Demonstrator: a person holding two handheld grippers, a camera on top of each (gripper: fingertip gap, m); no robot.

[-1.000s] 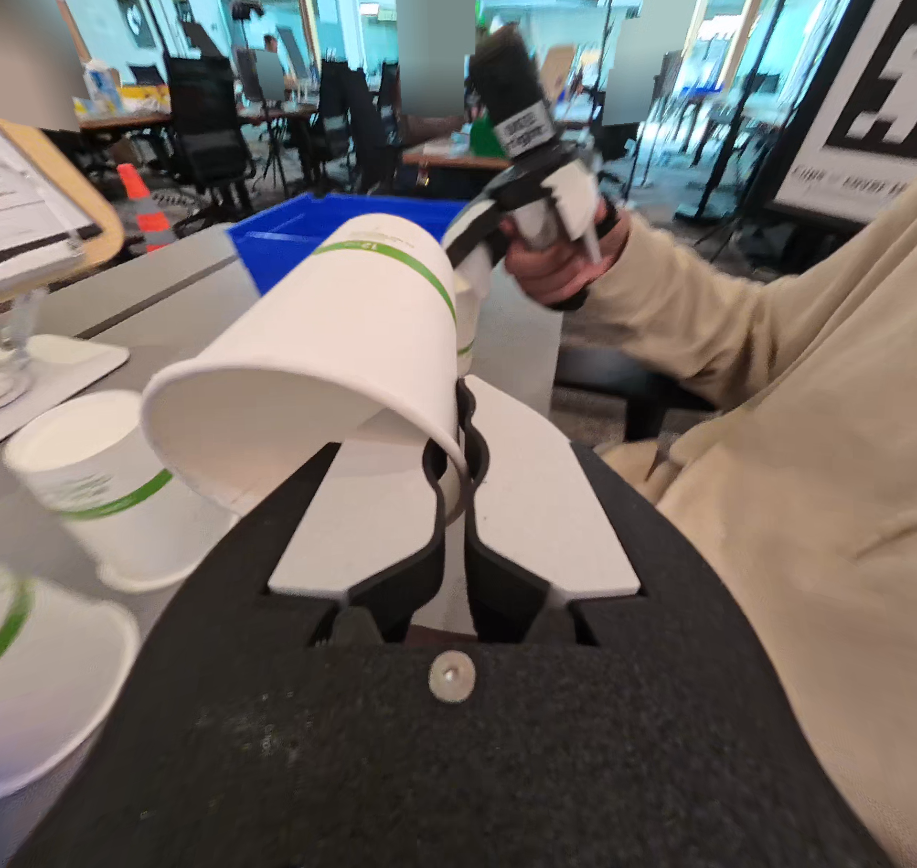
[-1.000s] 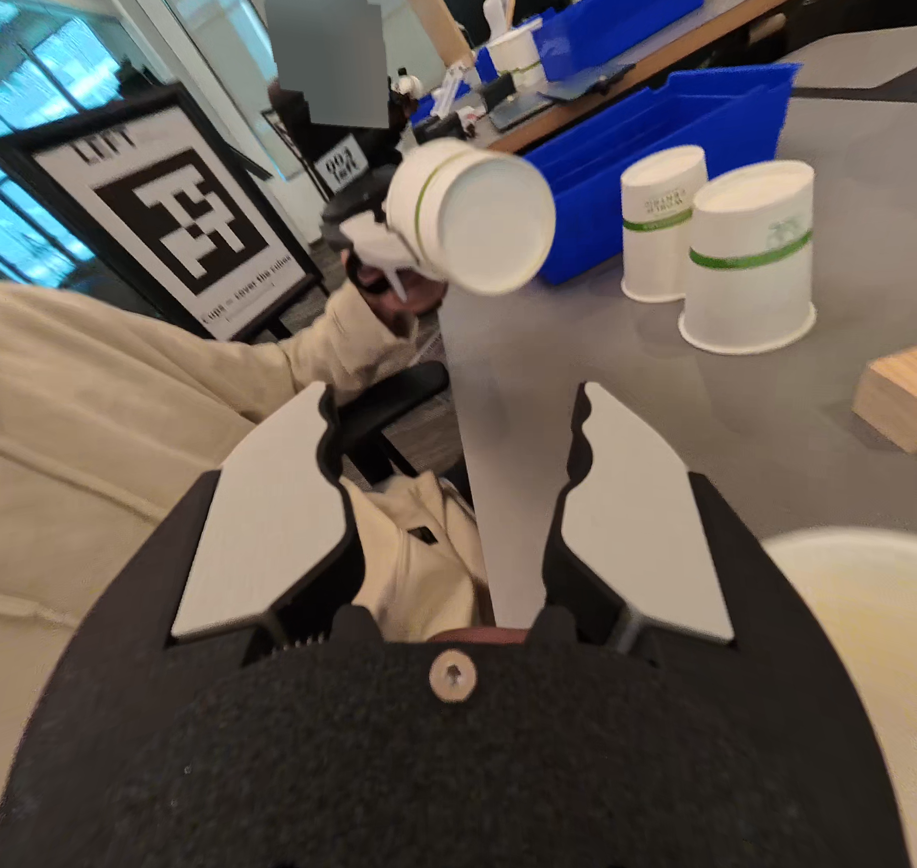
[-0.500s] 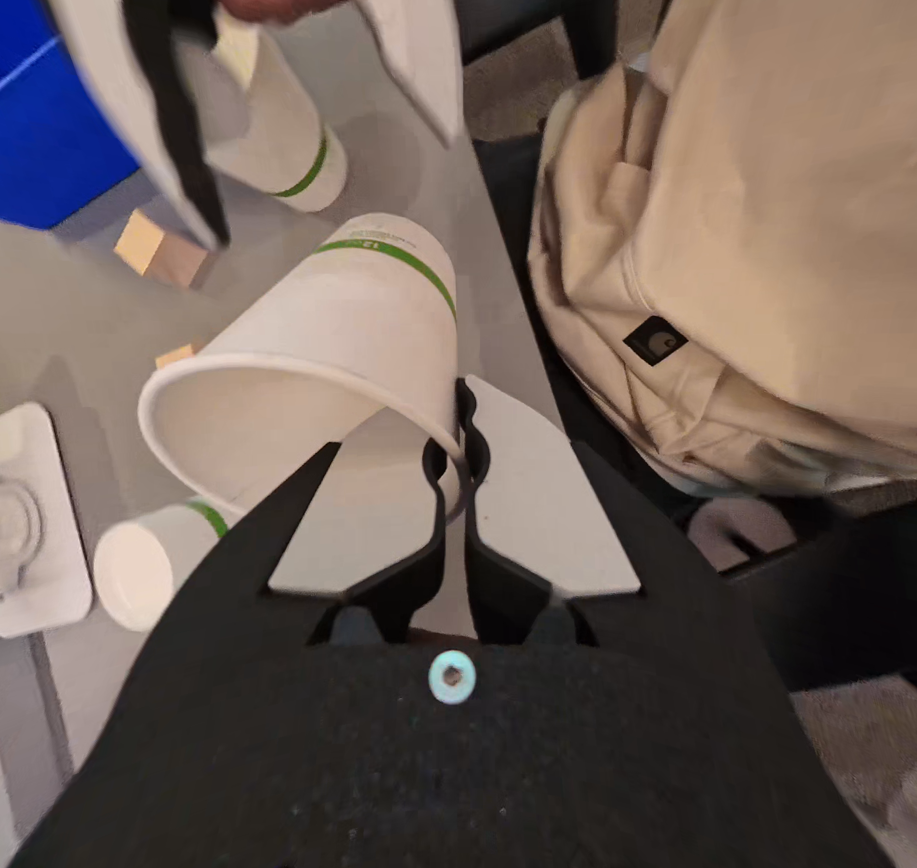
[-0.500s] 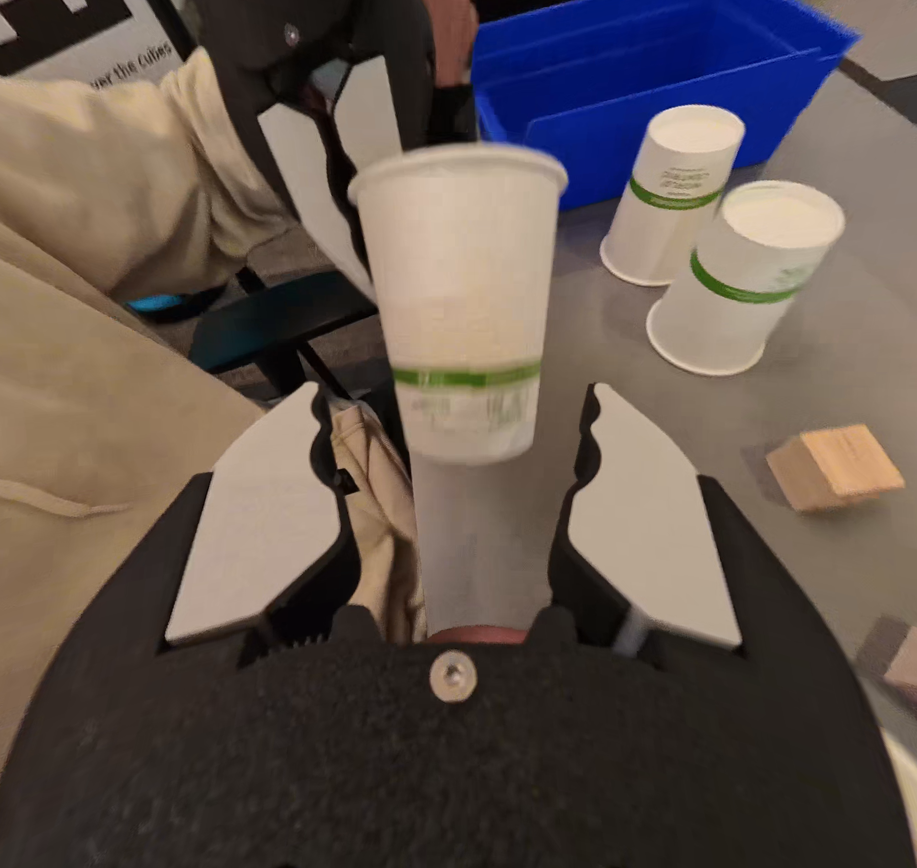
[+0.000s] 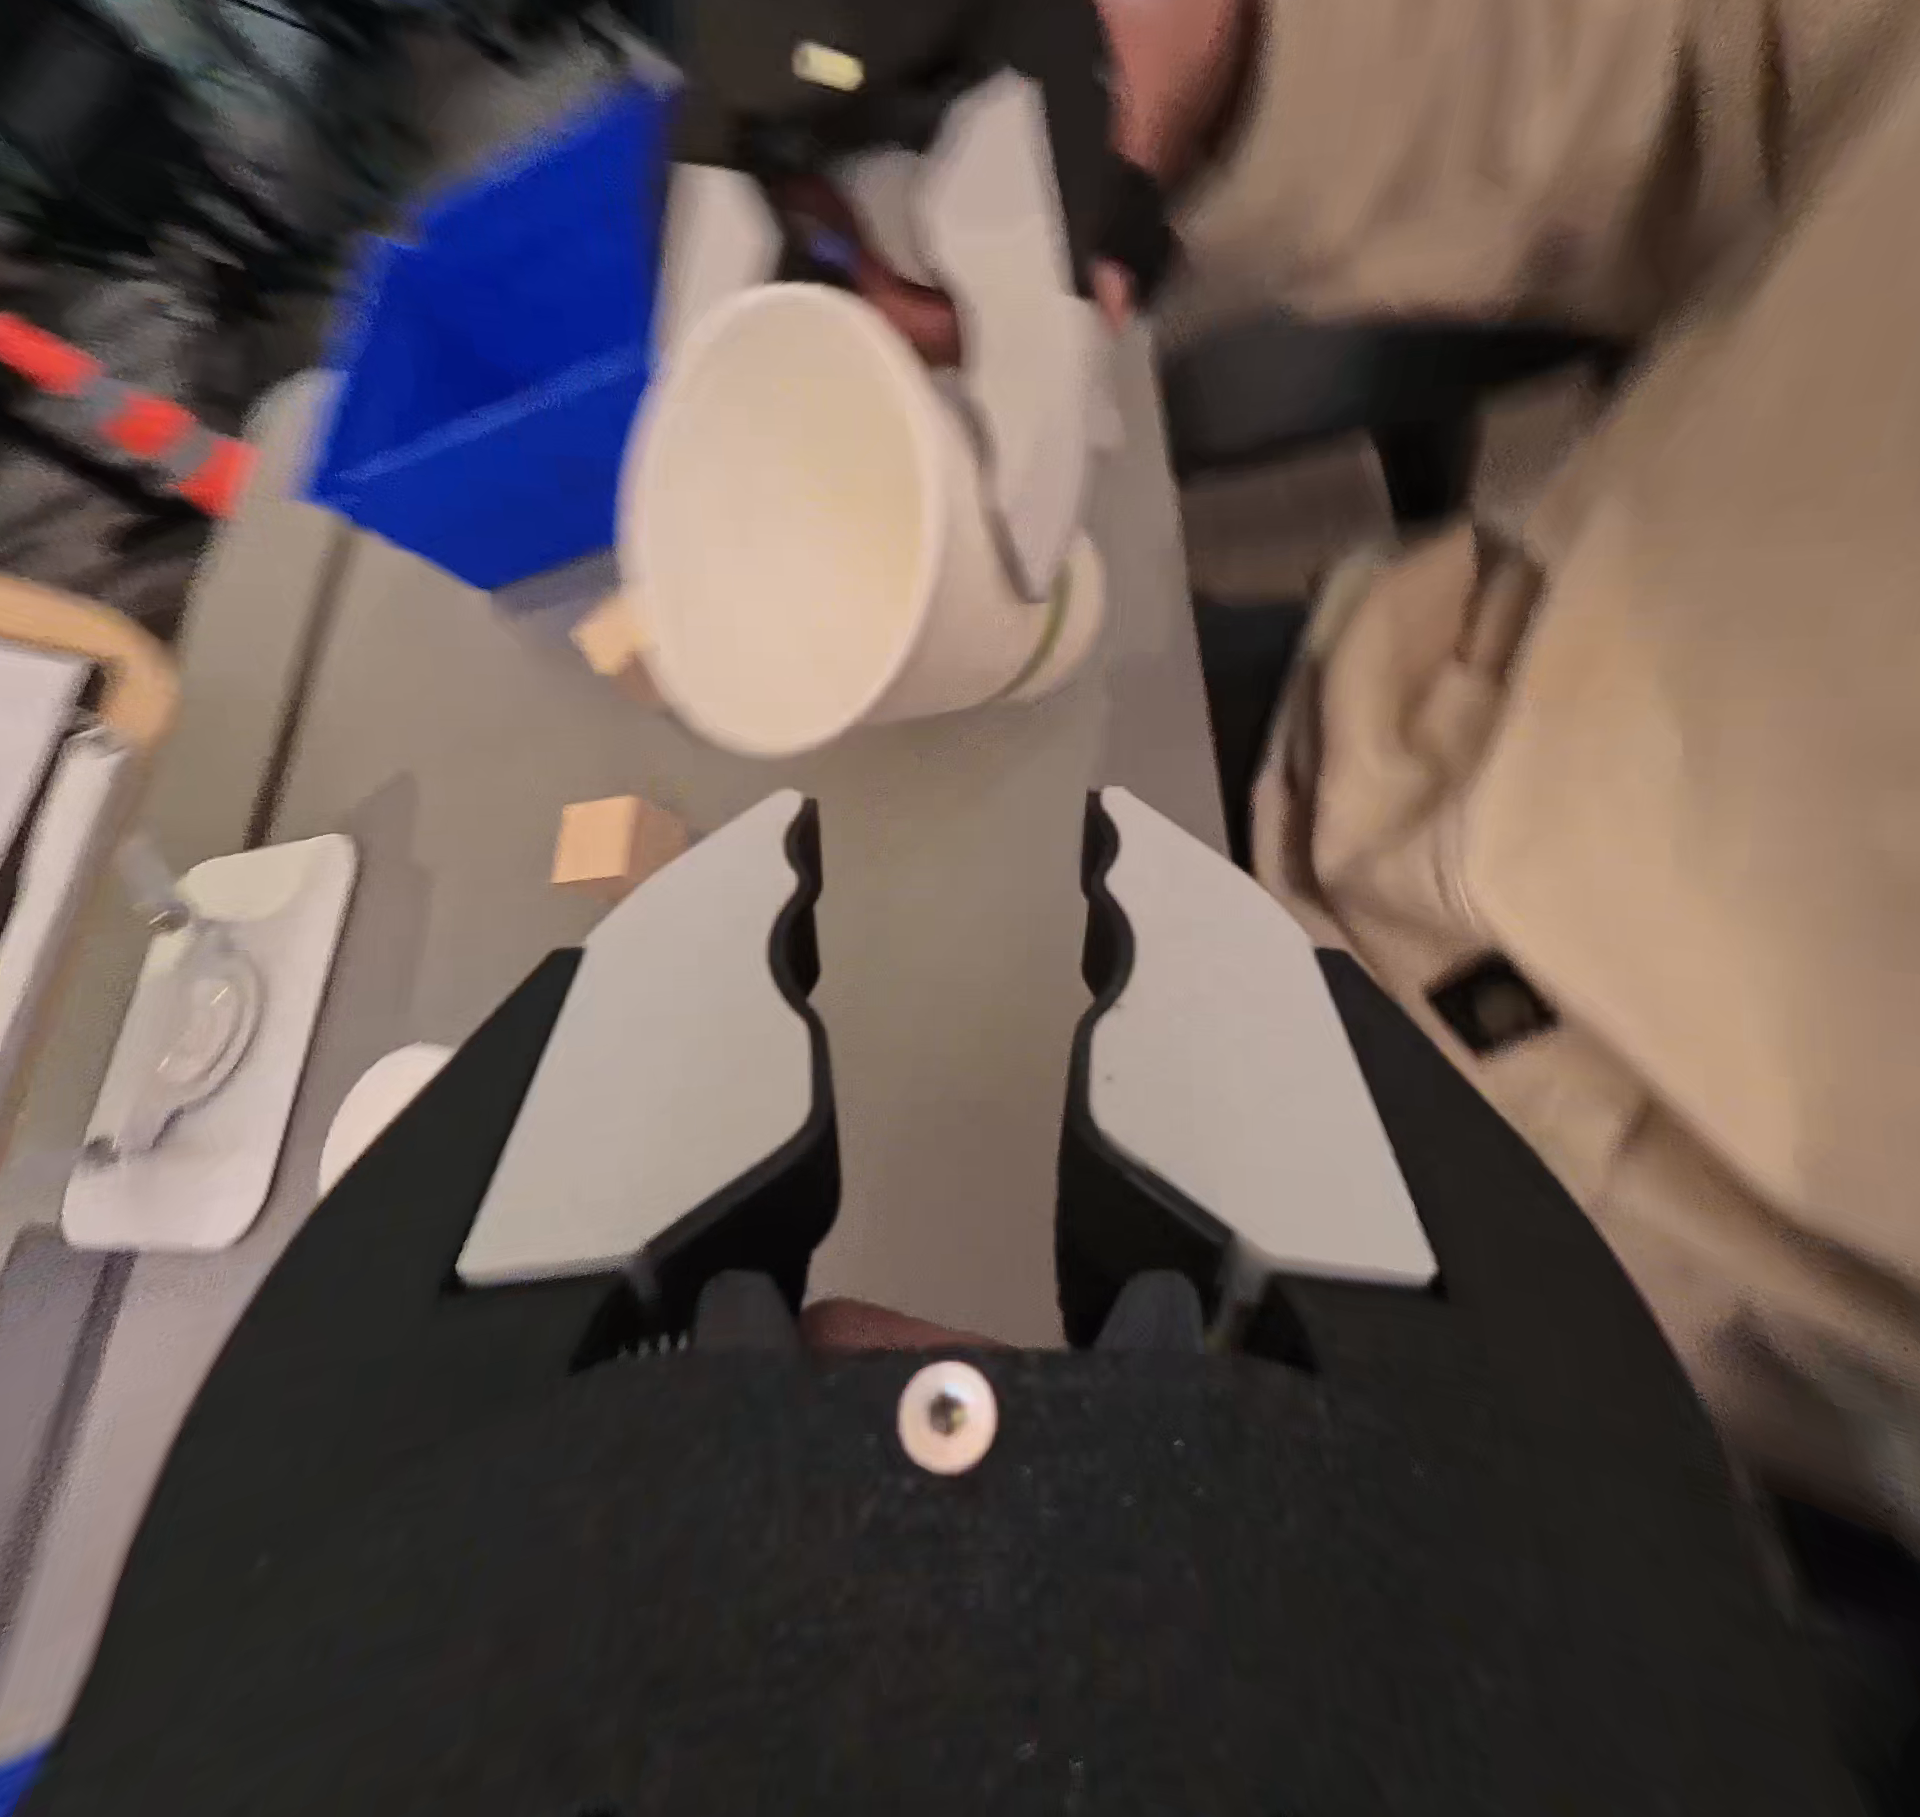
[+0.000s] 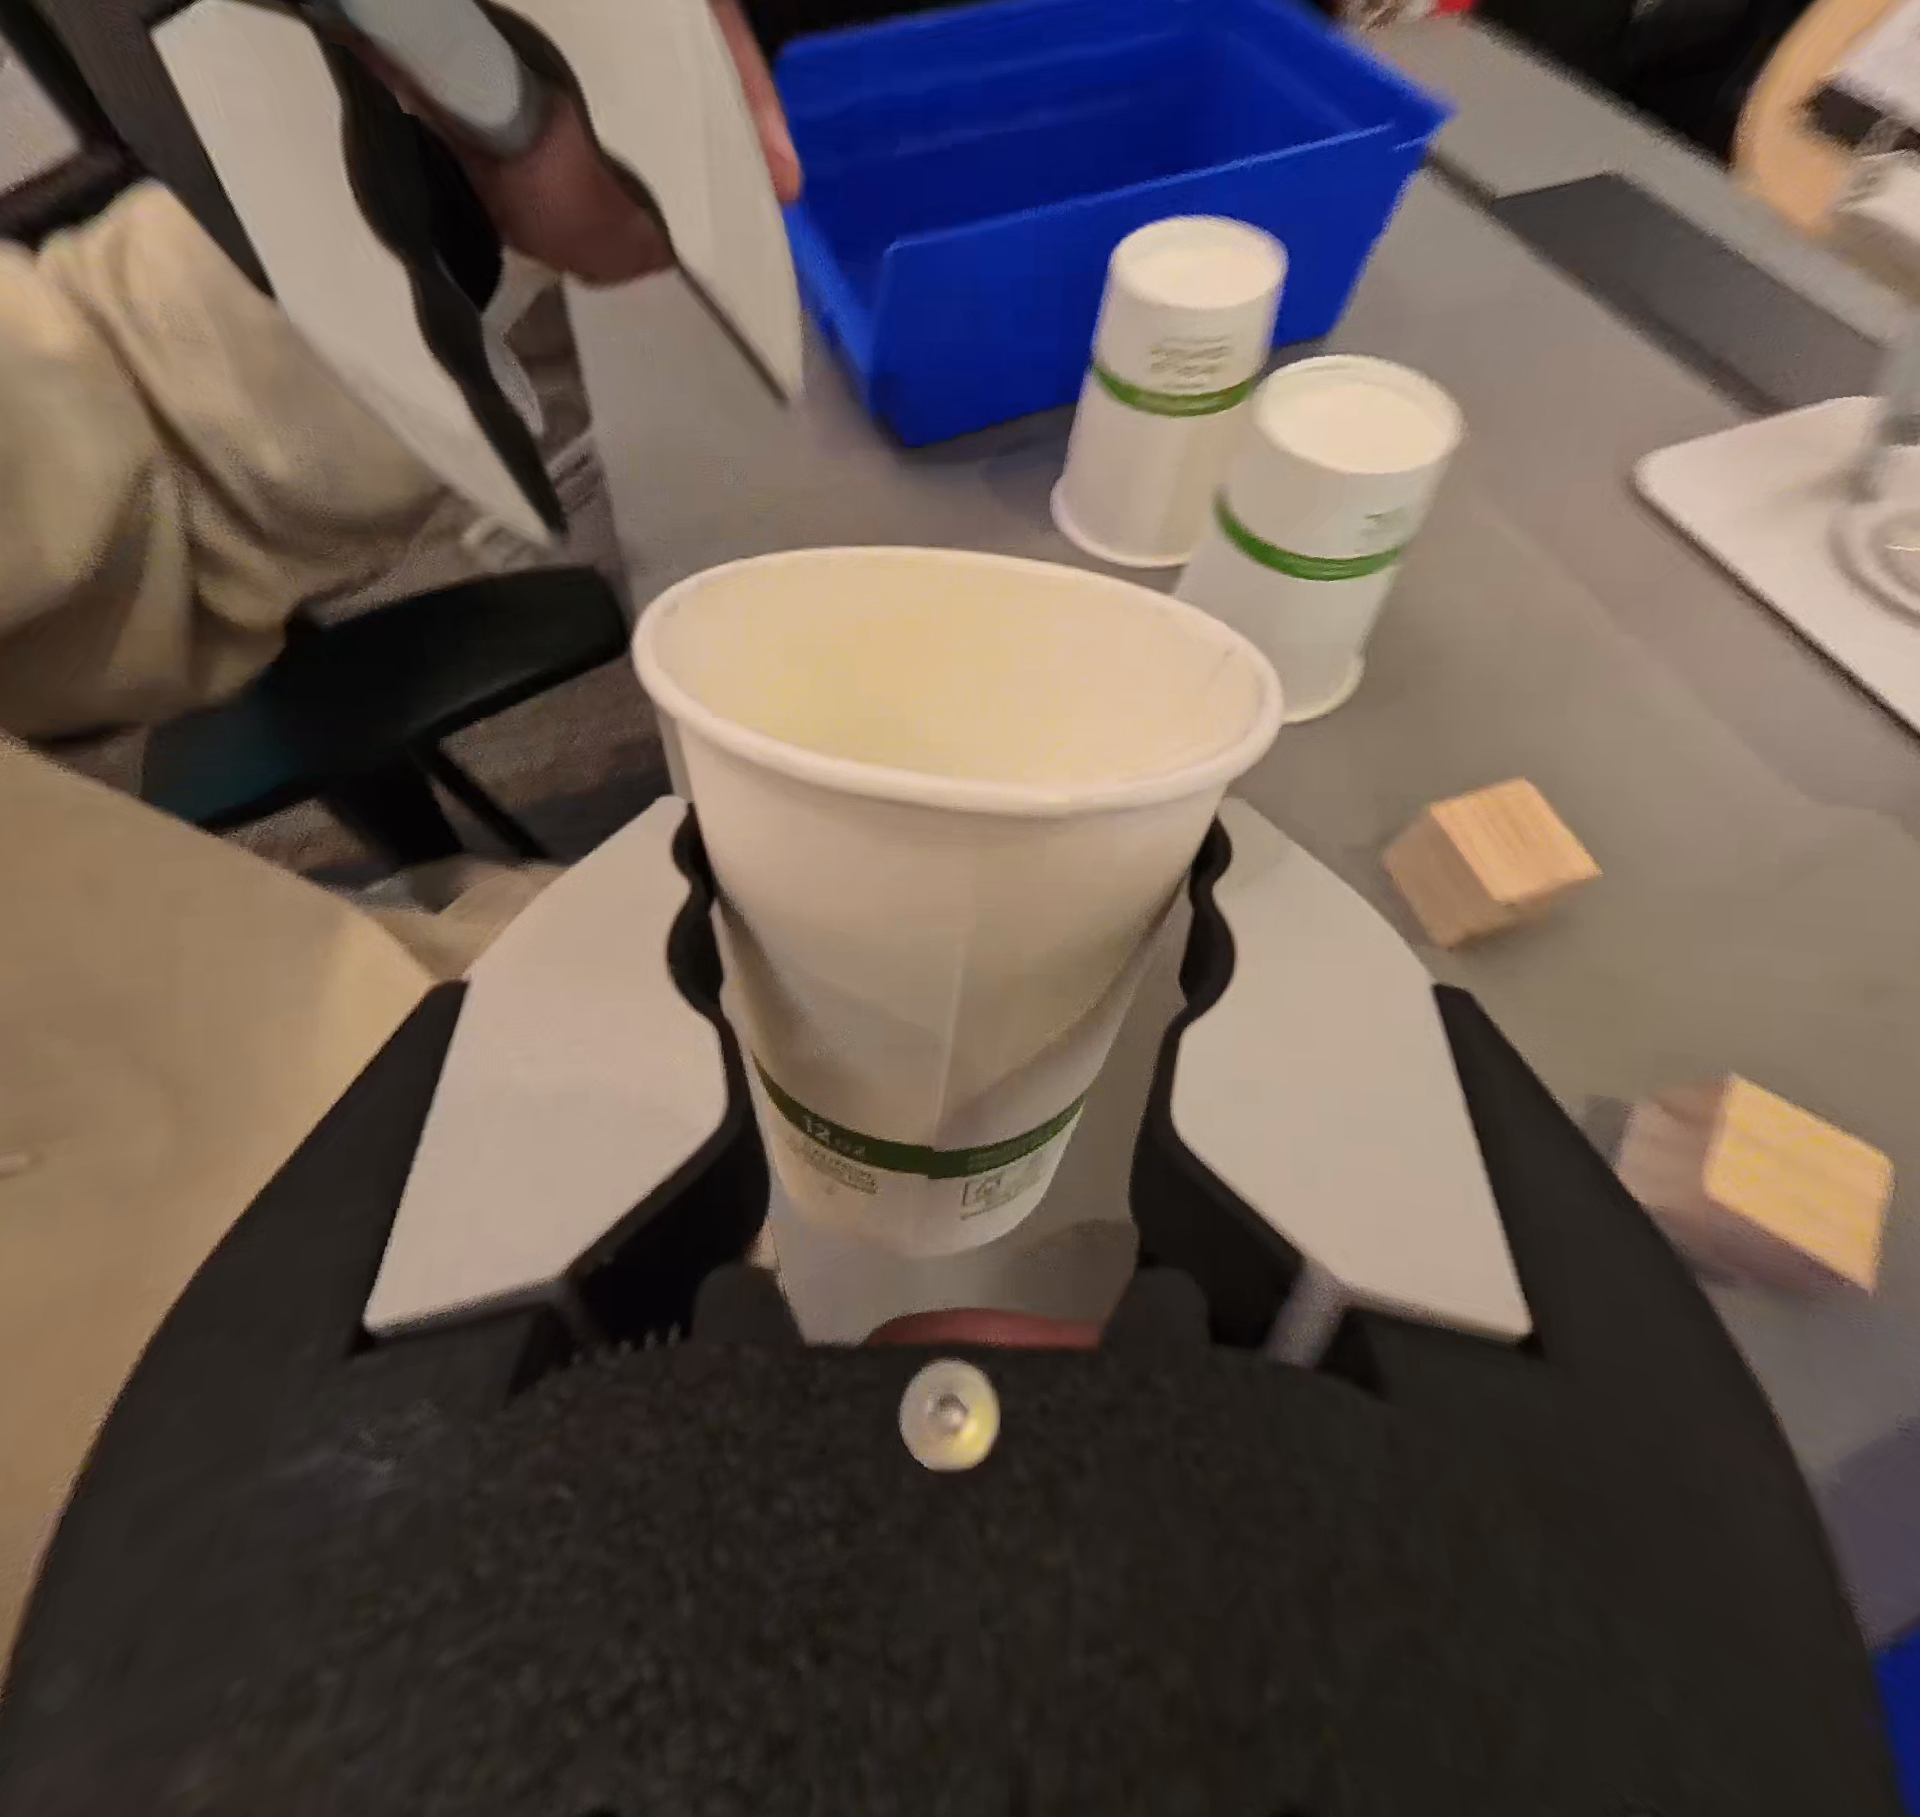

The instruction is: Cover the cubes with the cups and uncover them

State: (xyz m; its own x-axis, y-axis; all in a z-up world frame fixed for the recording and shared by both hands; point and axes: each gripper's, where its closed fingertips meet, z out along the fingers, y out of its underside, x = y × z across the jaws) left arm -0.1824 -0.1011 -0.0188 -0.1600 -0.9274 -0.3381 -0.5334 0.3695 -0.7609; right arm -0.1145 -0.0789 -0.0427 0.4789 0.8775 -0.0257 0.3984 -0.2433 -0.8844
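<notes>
Your right hand-held gripper [image 6: 948, 894] was clamped on a paper cup [image 6: 940, 832], mouth up, above the grey bench [image 6: 1621, 780]. Your left hand-held gripper [image 5: 945, 811] hung with its jaws apart and nothing between them, at 10 o'clock from that cup. Two upturned cups [image 6: 1320, 531] stood at 1 o'clock before a blue bin [image 6: 1049, 313]. Two wooden cubes [image 6: 1488, 858] lay uncovered at 3 o'clock, with a white tray [image 6: 1766, 541] beyond them.

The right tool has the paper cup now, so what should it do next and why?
Probably turn the cup mouth down and carry it toward the nearer bare wooden cube. The right tool grips it mouth up, and the left tool is open.
</notes>
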